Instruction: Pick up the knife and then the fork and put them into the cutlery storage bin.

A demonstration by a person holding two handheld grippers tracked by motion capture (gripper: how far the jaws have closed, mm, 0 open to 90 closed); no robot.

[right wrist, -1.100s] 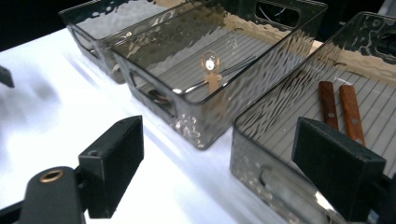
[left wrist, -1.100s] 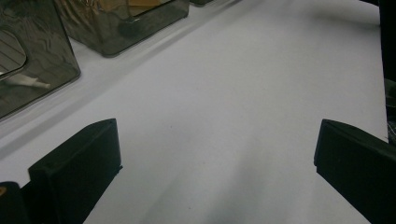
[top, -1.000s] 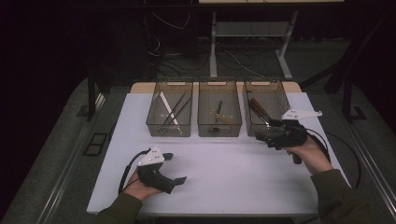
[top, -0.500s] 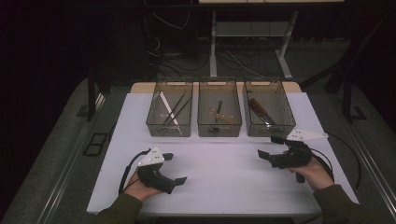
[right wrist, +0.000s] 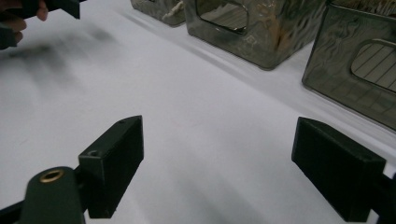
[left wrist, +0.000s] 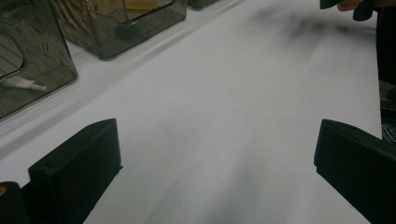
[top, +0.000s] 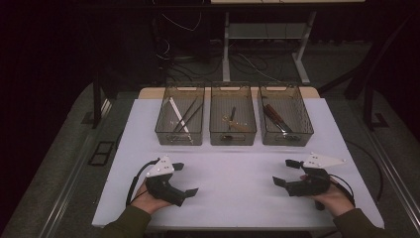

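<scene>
White table [top: 237,163] | left tool [top: 184,178]: jaws wide apart, empty | right tool [top: 286,172]: jaws wide apart, empty

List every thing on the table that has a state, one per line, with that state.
Left claw: open, nothing between its jaws.
Right claw: open, nothing between its jaws.
Left bin: upright, holds pale and dark sticks.
Middle bin: upright, holds utensils.
Right bin: upright, holds dark-handled utensils.
</scene>
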